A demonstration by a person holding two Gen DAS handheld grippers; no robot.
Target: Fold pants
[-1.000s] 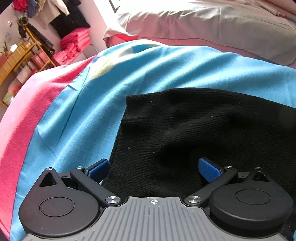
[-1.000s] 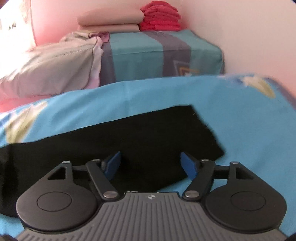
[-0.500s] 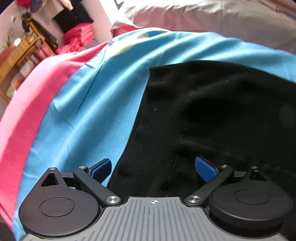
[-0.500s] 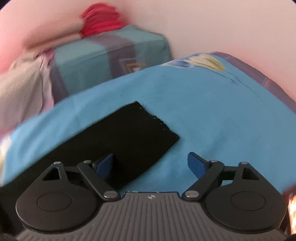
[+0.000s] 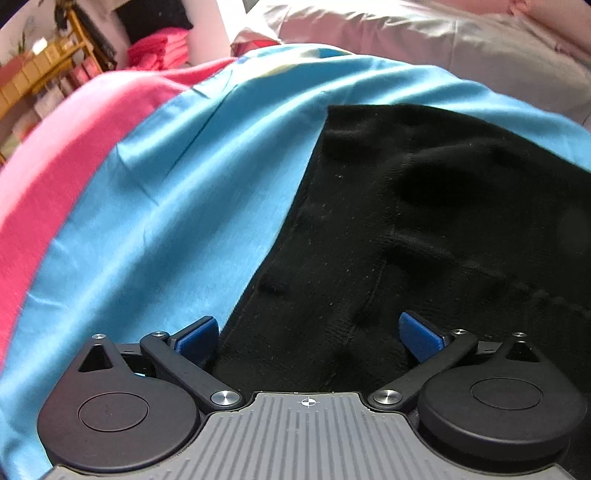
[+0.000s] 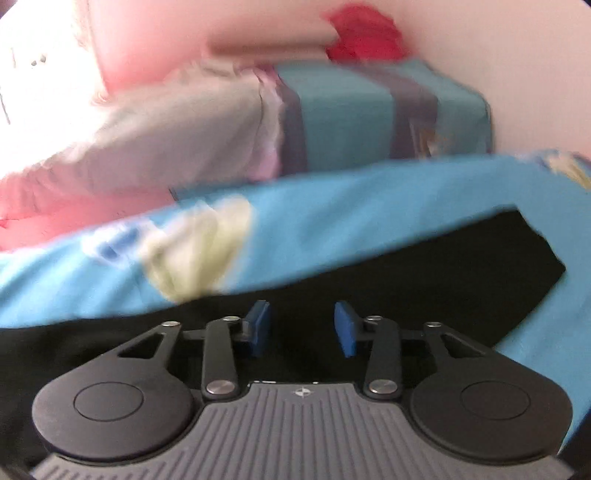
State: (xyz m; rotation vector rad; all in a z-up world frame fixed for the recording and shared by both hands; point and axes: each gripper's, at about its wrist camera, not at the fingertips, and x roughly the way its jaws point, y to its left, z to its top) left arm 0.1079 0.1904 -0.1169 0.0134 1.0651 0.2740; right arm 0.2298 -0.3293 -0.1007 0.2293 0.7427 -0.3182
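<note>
Black pants (image 5: 424, 229) lie flat on the blue bedsheet (image 5: 177, 206), stretched across the bed; their left edge runs diagonally up the left wrist view, and one squared-off end shows at the right of the right wrist view (image 6: 517, 266). Left gripper (image 5: 308, 332) hovers over that left edge, jaws spread wide, the left blue pad (image 5: 195, 334) over the sheet just beside the fabric edge, the right pad (image 5: 419, 336) over the black cloth; nothing pinched. Right gripper (image 6: 302, 328) sits over the middle of the pants, jaws have just been closing and now stand at a moderate gap (clearly narrower than the left's), black fabric showing between the pads; whether the tips touch the cloth I can't tell, the frame is motion-blurred. No visible grip. Pink blanket (image 5: 55, 177) borders the sheet on the left, a grey pillow (image 5: 443, 40) lies past the pants, and a folded teal quilt (image 6: 369, 122) with red folded items (image 6: 365, 33) on top sits against the wall.
</note>
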